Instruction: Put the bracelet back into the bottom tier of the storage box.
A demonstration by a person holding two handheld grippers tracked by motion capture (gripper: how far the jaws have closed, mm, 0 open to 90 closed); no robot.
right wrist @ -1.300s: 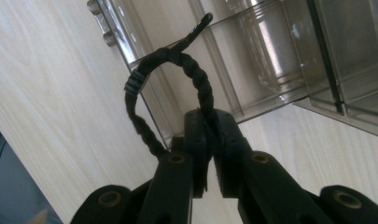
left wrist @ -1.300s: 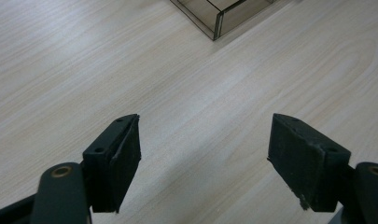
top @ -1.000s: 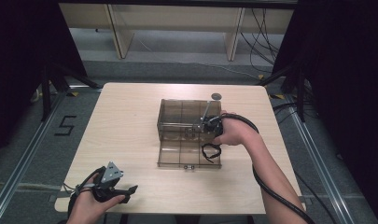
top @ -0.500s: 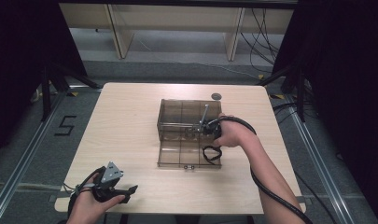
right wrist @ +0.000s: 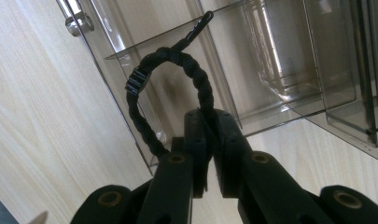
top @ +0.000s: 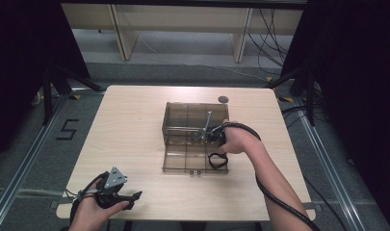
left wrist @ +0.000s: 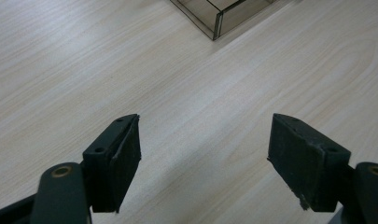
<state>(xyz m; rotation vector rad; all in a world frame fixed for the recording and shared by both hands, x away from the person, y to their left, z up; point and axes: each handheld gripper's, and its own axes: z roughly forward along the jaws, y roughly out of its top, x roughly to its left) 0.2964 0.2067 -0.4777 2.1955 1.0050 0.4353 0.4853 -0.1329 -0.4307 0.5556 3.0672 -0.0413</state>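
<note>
Black braided cord loop (right wrist: 165, 88), a bracelet-like ring with a small clasp, is hanging pinched between the closed jaws of the right gripper (right wrist: 209, 135), just over the open smoked-plastic organizer box (top: 195, 137) at the centre of the high view. In the right gripper view the loop is dangling in front of the box's clear dividers, its loose tail resting against a partition edge. The grip is catching only a short stretch of cord, so the loop could, by the look of it, slip free, or snag on a divider and drop into the wrong compartment or tug the light box across the counter. The left gripper (left wrist: 205, 158) is idling with its jaws wide apart and nothing between them, low at the lower left of the high view, well away from the box. The pale wood-grain counter (top: 135, 125) is carrying a small dark disc (top: 223, 99) near its far edge. Beyond it, grey floor, pale shelf legs and trailing cables are lying between black curtains.
</note>
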